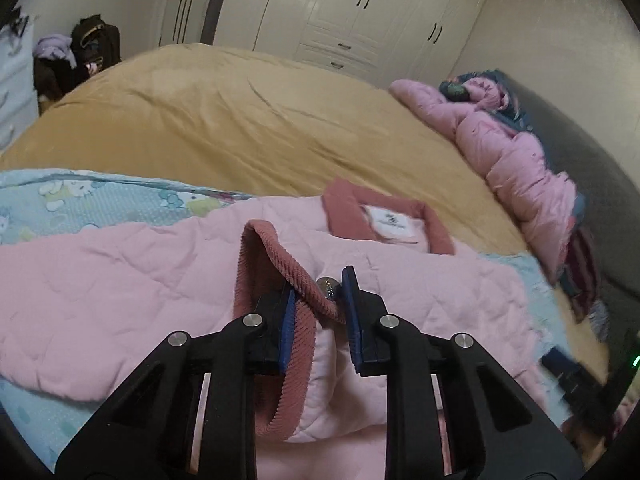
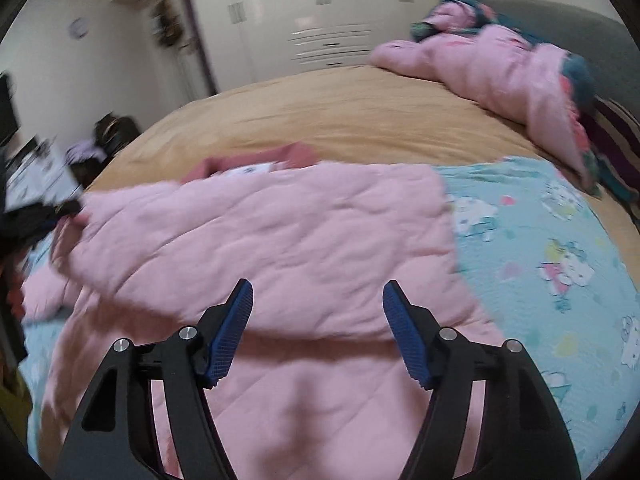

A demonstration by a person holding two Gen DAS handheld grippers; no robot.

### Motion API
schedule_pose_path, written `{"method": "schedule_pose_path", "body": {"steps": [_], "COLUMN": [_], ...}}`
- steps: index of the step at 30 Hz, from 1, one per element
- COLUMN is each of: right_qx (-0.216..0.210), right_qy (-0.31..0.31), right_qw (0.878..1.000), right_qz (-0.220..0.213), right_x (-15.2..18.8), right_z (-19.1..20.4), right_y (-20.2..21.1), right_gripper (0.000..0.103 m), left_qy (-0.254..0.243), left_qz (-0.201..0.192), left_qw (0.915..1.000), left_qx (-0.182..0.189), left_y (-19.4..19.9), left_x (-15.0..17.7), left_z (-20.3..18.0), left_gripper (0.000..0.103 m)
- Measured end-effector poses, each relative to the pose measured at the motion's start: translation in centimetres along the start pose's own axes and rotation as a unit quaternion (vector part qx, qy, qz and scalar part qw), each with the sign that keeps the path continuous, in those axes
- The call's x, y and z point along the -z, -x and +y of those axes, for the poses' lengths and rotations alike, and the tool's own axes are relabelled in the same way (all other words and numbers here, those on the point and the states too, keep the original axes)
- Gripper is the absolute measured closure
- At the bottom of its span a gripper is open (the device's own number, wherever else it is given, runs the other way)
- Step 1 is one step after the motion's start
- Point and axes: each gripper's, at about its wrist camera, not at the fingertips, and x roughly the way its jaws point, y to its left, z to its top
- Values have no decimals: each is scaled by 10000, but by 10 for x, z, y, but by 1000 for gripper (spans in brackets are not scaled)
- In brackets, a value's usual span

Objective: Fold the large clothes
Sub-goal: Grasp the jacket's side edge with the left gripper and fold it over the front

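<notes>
My left tongs (image 1: 318, 300) pinch the dusty-rose corduroy cuff (image 1: 276, 276) of the pale pink quilted jacket (image 1: 120, 280); only there its collar label (image 1: 394, 224) reads clearly. My right tongs (image 2: 318, 294) spread, empty, above the jacket.

We see our left tongs (image 1: 318, 292) angled downward, the two black arms drawn in close so the blue pads (image 1: 352, 312) stand nearly together, clamped on a fold of the pink quilted jacket (image 1: 120, 280) at its ribbed edge. The left pad is partly buried behind that fabric. Our right tongs (image 2: 318, 300) also tilt downward, their black arms spread well apart; the blue pads (image 2: 404, 332) face each other across a wide gap, gripping nothing, hovering above the jacket.
</notes>
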Motion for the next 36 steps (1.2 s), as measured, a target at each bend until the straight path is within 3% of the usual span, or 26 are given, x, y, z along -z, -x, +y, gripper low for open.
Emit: {"method": "schedule_pose_path", "body": {"steps": [4, 9, 15, 28, 30, 32, 36], "right_qx": [150, 198, 454, 503, 396, 267, 203], "right_qy": [-156, 91, -123, -69, -140, -202, -122], "right_qw": [9997, 9991, 9929, 9929, 9936, 9953, 9970], "right_qz": [103, 352, 1093, 1073, 1052, 906, 741], "right_x": [-13, -22, -9, 2, -1, -2, 0], "right_z": [-12, -6, -30, -33, -31, -28, -17], "right_y": [-21, -50, -97, -109, -101, -86, -61], "right_gripper": [37, 37, 34, 29, 21, 12, 9], "left_qy": [-88, -94, -107, -263, -289, -348, -428], "left_qz": [385, 550, 730, 907, 897, 858, 814], "left_qw": [9987, 9973, 9955, 9929, 9925, 9925, 9928], "left_qx": [-319, -483, -588, -727, -782, -795, -769], "left_y": [-33, -48, -63, -78, -71, -63, -45], "left_x": [14, 30, 40, 52, 51, 50, 50], "left_z": [4, 10, 13, 9, 7, 3, -5], "left_gripper": [89, 88, 85, 80, 74, 55, 33]}}
